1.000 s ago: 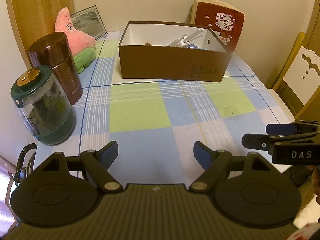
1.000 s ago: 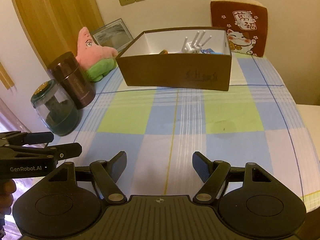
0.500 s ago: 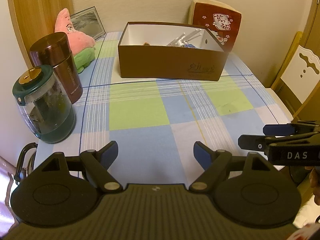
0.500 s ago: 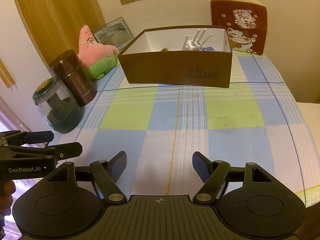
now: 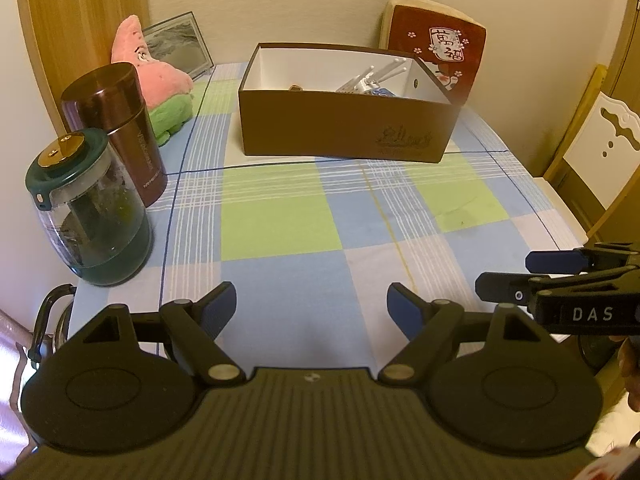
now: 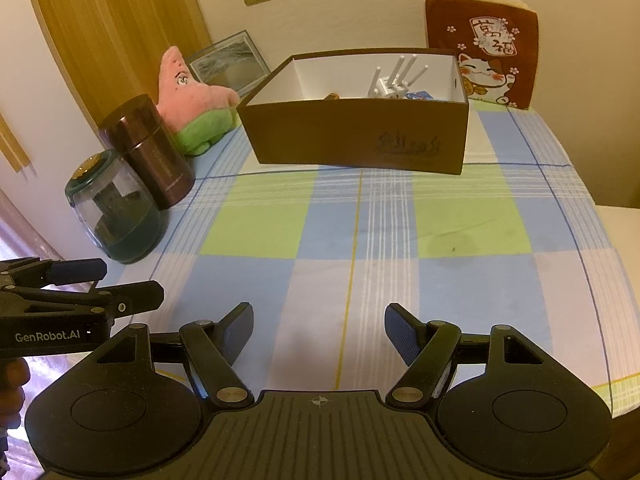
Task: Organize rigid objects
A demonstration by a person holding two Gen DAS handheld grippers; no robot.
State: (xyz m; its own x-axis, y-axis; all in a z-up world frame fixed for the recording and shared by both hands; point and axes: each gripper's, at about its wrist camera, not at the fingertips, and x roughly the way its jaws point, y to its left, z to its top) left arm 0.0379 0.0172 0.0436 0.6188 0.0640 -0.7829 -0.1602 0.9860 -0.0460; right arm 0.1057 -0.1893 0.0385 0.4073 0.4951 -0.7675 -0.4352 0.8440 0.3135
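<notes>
A brown cardboard box (image 5: 344, 128) (image 6: 360, 136) stands at the back of the checked table. Inside it a white router with antennas (image 6: 394, 80) (image 5: 368, 80) shows, with a small blue item beside it. Along the table's left edge stand a maroon canister (image 5: 116, 128) (image 6: 148, 152) and a dark green glass jar (image 5: 88, 212) (image 6: 114, 208). My left gripper (image 5: 312, 308) hangs open over the near table edge with nothing between its fingers. My right gripper (image 6: 318, 326) is open and empty too, beside the left one.
A pink and green starfish plush (image 5: 160, 88) and a framed picture (image 5: 180, 48) lie at the back left. A red cat cushion (image 6: 484, 48) leans on the wall behind the box. A wooden chair (image 5: 592, 152) stands to the right of the table (image 5: 280, 220).
</notes>
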